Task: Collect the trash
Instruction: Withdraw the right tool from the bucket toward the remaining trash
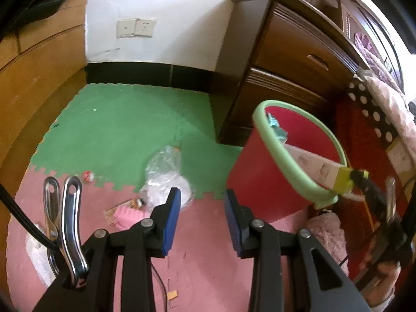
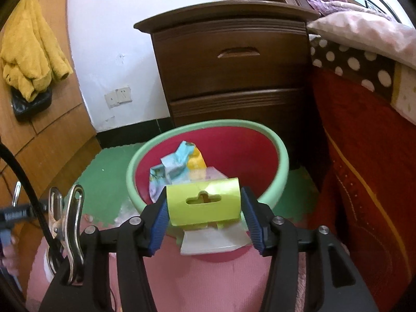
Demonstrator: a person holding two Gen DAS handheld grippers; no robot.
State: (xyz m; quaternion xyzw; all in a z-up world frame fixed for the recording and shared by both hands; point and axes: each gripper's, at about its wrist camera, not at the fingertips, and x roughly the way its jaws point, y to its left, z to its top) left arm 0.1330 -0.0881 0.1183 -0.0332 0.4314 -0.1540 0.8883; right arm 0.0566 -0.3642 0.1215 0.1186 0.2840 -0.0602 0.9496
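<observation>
A red bin with a pale green rim [image 2: 283,161] stands on the foam floor mats, with a crumpled blue and yellow wrapper [image 2: 179,163] inside. A flat package with a yellow-green hang tab [image 2: 205,202] lies across the bin's near rim, between the pads of my right gripper [image 2: 204,196]. A thin gap shows at the right pad, so the jaws stand open around it. In the left wrist view the same package [image 1: 325,169] slants into the bin [image 1: 260,182]. My left gripper [image 1: 202,192] is open and empty above the pink mat, just right of a crumpled clear plastic bag [image 1: 166,179].
On the mat lie a pink object on a card [image 1: 127,214], a small red-white wrapper [image 1: 88,175] and a cardboard scrap [image 1: 173,295]. A dark wooden nightstand [image 1: 286,78] stands behind the bin, a bed with a red cover [image 2: 364,169] to the right, a wooden wardrobe [image 1: 33,91] to the left.
</observation>
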